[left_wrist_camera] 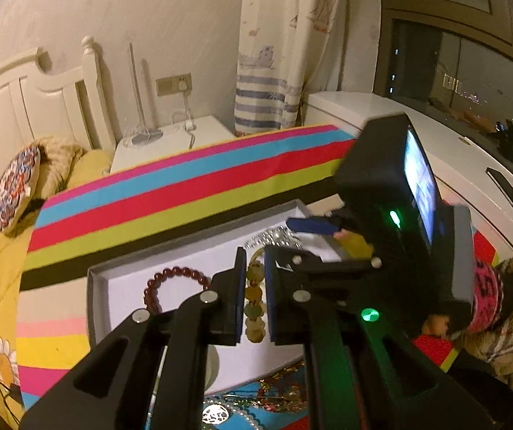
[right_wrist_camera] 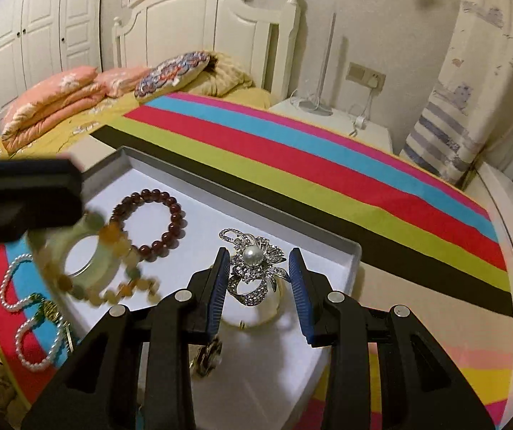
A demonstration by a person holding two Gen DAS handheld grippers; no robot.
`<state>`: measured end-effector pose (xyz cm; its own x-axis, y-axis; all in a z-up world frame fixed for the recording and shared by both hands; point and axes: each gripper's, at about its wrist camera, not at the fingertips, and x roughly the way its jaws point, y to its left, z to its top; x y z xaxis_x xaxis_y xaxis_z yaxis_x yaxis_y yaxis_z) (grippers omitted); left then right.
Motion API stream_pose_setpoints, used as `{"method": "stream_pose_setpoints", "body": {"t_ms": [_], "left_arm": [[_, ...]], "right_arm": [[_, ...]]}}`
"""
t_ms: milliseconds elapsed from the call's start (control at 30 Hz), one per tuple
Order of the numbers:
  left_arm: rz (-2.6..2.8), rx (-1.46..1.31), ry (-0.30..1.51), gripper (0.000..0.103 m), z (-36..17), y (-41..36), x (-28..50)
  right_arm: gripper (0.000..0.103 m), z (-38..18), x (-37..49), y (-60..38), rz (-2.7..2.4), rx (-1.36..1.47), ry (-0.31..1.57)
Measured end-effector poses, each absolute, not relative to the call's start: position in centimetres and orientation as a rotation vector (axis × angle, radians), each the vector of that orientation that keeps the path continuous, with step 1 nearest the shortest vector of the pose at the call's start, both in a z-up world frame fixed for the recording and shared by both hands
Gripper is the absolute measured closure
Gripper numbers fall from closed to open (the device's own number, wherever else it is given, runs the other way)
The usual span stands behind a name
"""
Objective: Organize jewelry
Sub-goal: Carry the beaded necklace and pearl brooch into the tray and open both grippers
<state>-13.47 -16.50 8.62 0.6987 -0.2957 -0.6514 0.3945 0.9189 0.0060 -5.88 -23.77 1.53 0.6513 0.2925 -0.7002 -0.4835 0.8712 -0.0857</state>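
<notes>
1. Your left gripper (left_wrist_camera: 254, 297) is pinched nearly closed on the yellow-green bead bracelet (left_wrist_camera: 254, 308), which dangles over the white tray (left_wrist_camera: 120, 279), centre of the left wrist view.
2. Your right gripper (right_wrist_camera: 259, 286) sits partly open; the rhinestone pearl brooch (right_wrist_camera: 253, 268) is between the pads, but I can't tell if it's actually gripped.
3. The tray holds the dark red bead bracelet (right_wrist_camera: 152, 222) too, left of centre in the right view.
4. Pearl strands (right_wrist_camera: 23, 308) lie outside, lower left, on the striped cloth (right_wrist_camera: 328, 165).

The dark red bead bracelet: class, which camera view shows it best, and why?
The right wrist view: the dark red bead bracelet lies as a whole ring in the white tray. In the left wrist view the left gripper hides part of the ring.
</notes>
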Motion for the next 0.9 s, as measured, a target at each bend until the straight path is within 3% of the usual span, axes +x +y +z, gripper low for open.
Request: {"method": "stream_pose_setpoints", "body": {"t_ms": [467,500,567,667,833,900], "left_arm": [[-0.369,0.092,0.770,0.091,5.2,-14.5,-11.4],[-0.350,0.087,0.782,0.088,4.7,-14.1,-11.1],[-0.316,0.081,0.791,0.060,4.3,-13.4,-10.9],[-0.275,0.070,0.772,0.033,4.3,-12.2,-11.1],[-0.141,0.132,0.715,0.009,5.0,-10.8,-12.5],[-0.101,0.134,0.699,0.006,5.4,-10.2,-13.0]], "right_arm": [[0.065,0.6,-2.2,-19.6,0.484,-0.385,0.849],[0.060,0.6,-2.1,-19.7,0.484,-0.377,0.855],[0.050,0.9,-2.1,-20.4,0.487,-0.337,0.847],[0.047,1.8,-2.5,-21.8,0.486,-0.271,0.822],[0.042,4.0,-4.4,-24.6,0.476,-0.192,0.754],[0.038,4.5,-5.5,-25.5,0.473,-0.184,0.729]]}}
